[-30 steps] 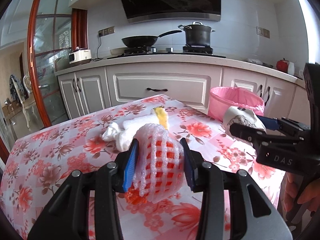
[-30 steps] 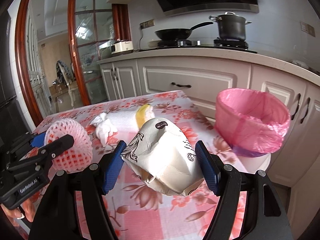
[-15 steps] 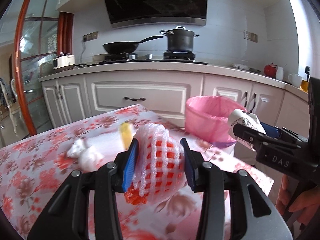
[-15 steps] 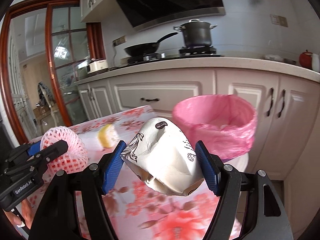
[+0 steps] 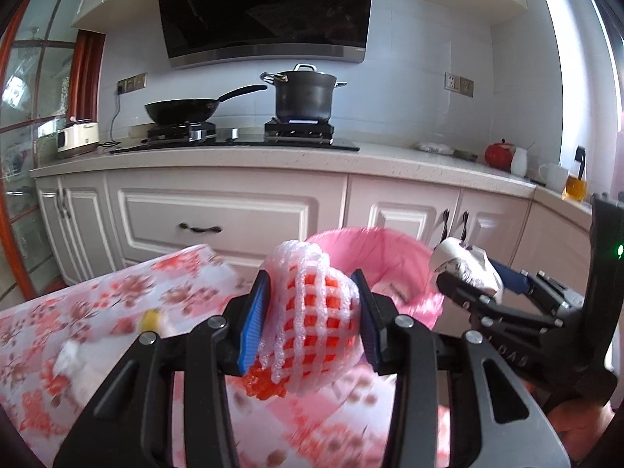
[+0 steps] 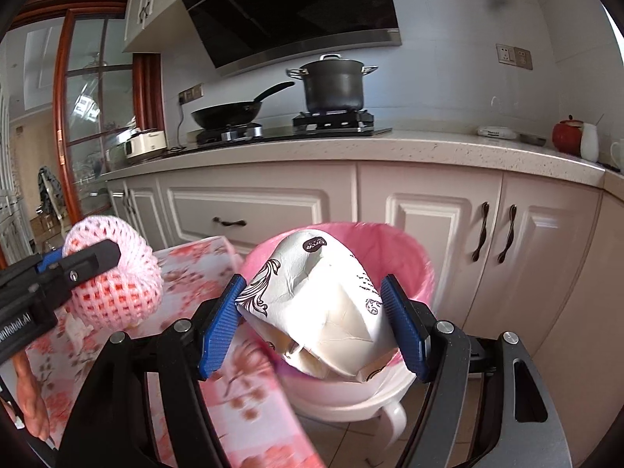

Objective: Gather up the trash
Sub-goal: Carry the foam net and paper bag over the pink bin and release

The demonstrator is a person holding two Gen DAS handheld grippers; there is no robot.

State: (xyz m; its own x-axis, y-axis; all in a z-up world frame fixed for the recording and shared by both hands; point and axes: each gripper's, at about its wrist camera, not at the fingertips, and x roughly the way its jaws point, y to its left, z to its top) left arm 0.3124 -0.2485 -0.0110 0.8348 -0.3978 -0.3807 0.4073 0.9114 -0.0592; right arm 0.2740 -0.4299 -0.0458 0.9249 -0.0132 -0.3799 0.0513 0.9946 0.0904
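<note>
Both hands were loaded and neither piece of trash had yet gone into the bin. The left gripper [image 5: 312, 319] pinched a white foam fruit net [image 5: 308, 312] with something orange inside it; the blue pads pressed on its two sides and the net bulged out above and below them. The right gripper [image 6: 312, 323] was clamped across a crumpled white paper bag [image 6: 319, 308] with black print, its jaws spread wide but with both pads flat against the bag's sides.

The bin [image 6: 421, 269], lined with a pink bag, stood on the floor just off the far corner of the table [image 5: 78, 312], in front of the cabinet doors. In the right wrist view the paper bag hung in front of the bin's mouth, seemingly over or near its near rim, though how far over could not be told. In the left wrist view the fruit net sat in line with the bin's left rim and appeared to be above the table's corner rather than the opening.

Left on the flowered cloth, blurred, were a small yellow scrap [image 5: 151, 318] and some crumpled white tissue [image 5: 68, 355], near the left edge. By my reading the job was midway: two items remained to be dropped, and at least those two scraps remained to be fetched.
</note>
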